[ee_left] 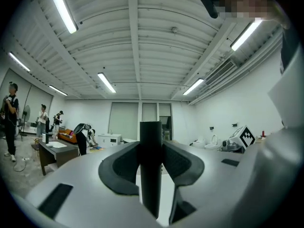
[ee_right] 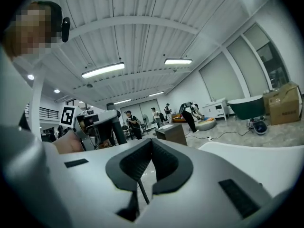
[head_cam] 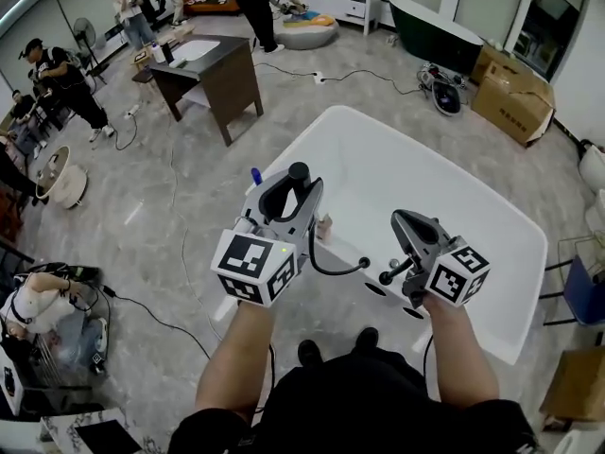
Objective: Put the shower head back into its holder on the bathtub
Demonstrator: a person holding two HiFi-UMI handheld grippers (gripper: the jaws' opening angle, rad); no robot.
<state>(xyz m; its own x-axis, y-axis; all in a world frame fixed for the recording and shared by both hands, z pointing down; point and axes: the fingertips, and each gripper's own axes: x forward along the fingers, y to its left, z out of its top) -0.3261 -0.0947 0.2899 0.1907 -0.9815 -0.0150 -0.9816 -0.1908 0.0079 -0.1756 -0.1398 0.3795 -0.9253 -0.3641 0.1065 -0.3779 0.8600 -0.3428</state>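
Note:
My left gripper (head_cam: 295, 192) is shut on the black shower head (head_cam: 299, 171), whose handle stands upright between the pads (ee_left: 176, 163) in the left gripper view. Its thin black hose (head_cam: 331, 270) curves down to the black fittings (head_cam: 388, 275) on the near rim of the white bathtub (head_cam: 444, 173). The left gripper hovers over the tub's near left corner. Over the fittings to its right, my right gripper (head_cam: 405, 223) is shut with nothing clamped between its pads (ee_right: 164, 163). In the right gripper view the left gripper (ee_right: 97, 120) shows at the left, with the shower head (ee_right: 116, 127) in it.
A dark table (head_cam: 213, 69) stands beyond the tub at the left. Cables (head_cam: 170, 324) trail across the grey floor. Cardboard boxes (head_cam: 510, 93) and a dark green tub (head_cam: 435, 28) stand at the back right. Several people work at the left and far end. A chair (head_cam: 579, 291) stands right.

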